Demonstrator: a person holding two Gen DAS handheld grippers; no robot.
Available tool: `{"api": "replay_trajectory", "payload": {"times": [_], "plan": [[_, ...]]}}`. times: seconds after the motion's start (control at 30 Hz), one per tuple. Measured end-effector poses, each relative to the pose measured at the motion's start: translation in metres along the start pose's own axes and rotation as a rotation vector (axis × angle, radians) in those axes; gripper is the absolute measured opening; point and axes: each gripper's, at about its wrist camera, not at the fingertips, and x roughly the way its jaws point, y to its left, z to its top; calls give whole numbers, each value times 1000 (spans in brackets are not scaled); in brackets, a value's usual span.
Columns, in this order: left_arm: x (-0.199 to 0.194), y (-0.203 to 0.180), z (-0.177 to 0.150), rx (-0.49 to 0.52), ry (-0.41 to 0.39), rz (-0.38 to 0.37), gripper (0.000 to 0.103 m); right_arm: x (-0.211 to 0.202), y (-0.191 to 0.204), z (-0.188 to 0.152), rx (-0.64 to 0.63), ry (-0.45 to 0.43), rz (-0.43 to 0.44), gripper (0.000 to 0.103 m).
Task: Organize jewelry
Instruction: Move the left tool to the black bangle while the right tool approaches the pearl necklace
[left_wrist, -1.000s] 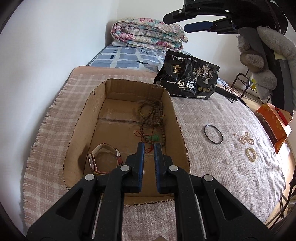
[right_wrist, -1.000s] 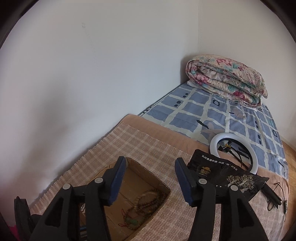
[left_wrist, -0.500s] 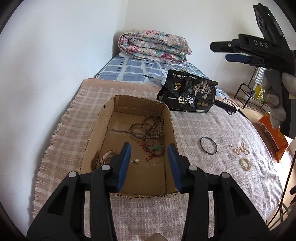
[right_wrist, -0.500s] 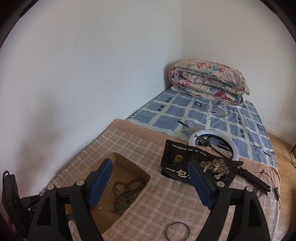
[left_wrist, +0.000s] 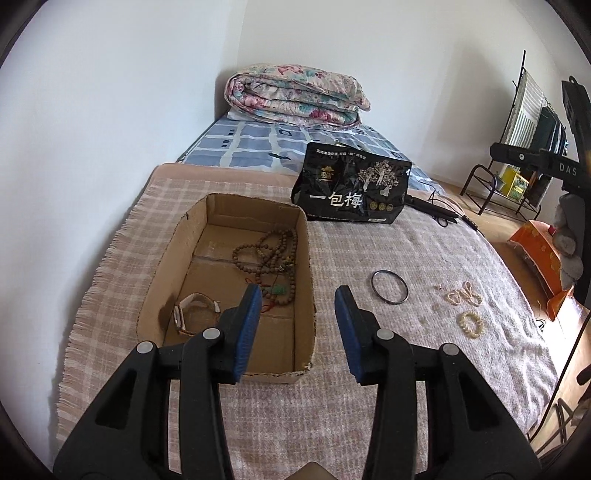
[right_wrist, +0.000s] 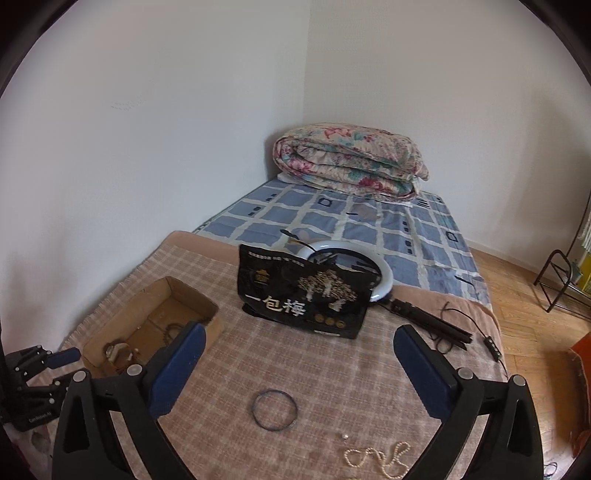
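The cardboard box (left_wrist: 307, 258) on the checked blanket holds a brown bead necklace (left_wrist: 273, 251) and a strap bracelet (left_wrist: 192, 306). My left gripper (left_wrist: 298, 295) hovers above the box's near right corner, open, with nothing between its fingers. To the right on the blanket lie a black bangle (left_wrist: 389, 291), a pearl necklace (left_wrist: 463, 293) and a pearl bracelet (left_wrist: 471, 323). My right gripper (right_wrist: 299, 332) hangs over the bangle (right_wrist: 275, 409). Its jaws are opening wide and hold nothing. A tiny loose pearl (right_wrist: 345, 436) and the pearl necklace (right_wrist: 373, 456) lie nearer the camera.
A black snack bag (right_wrist: 306, 295) stands behind the jewelry, with a ring light (right_wrist: 384, 273) and its stand and cable behind it. A rolled floral quilt (left_wrist: 295, 96) lies at the bed's far end. An orange bag (left_wrist: 543, 254) sits off the bed's right side.
My left gripper opened over the box, let a small white bead drop in, and drew back upward. My right gripper swung right from the box to the bangle, its jaws widening.
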Motion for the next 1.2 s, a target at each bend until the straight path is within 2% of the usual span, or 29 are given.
{"api": "replay_trajectory", "payload": {"times": [0.4,0.73,1.03,1.2], "plan": [[24,-55,-9,61,43,-78,41,-30,-87,-88,102,70,-117,103],[57,-95,-17,112,90,-113,41,-12,-123,-162,126,187,-174,103],[105,-116,-21,104,147,-120,41,13,-143,-195,147,243,-175,102],[132,-124,-22,95,166,-121,42,26,-151,-206,167,241,-153,102]]}}
